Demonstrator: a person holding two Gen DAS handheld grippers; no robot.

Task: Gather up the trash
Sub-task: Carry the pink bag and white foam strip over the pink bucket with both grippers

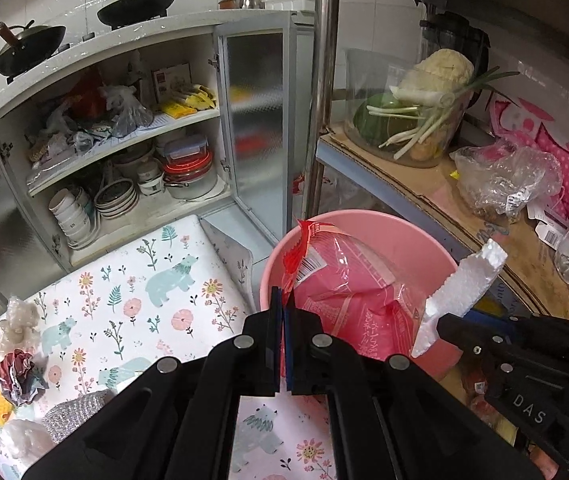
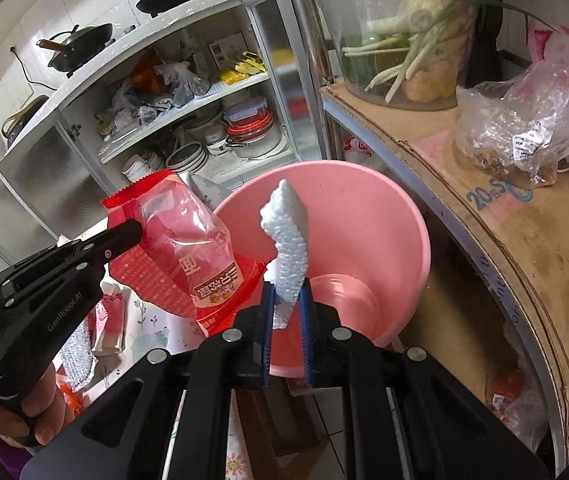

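A pink bucket (image 1: 380,232) (image 2: 404,216) stands on the floor beside the floral mat. My left gripper (image 1: 283,300) is shut on the red edge of a red-and-clear plastic snack bag (image 1: 348,280) (image 2: 180,236) and holds it over the bucket's near rim. It also shows in the right wrist view (image 2: 136,229). My right gripper (image 2: 286,300) is shut on a white styrofoam piece (image 2: 290,240) (image 1: 460,292), upright above the bucket's mouth. The bucket's inside looks bare.
More litter lies on the floral mat (image 1: 124,288): crumpled clear plastic (image 1: 16,328), a crumpled red wrapper (image 1: 20,372), a silver scrubber (image 1: 72,412). An open cupboard (image 1: 124,152) with dishes stands behind. A cardboard-lined shelf (image 2: 504,216) with bags and vegetables is on the right.
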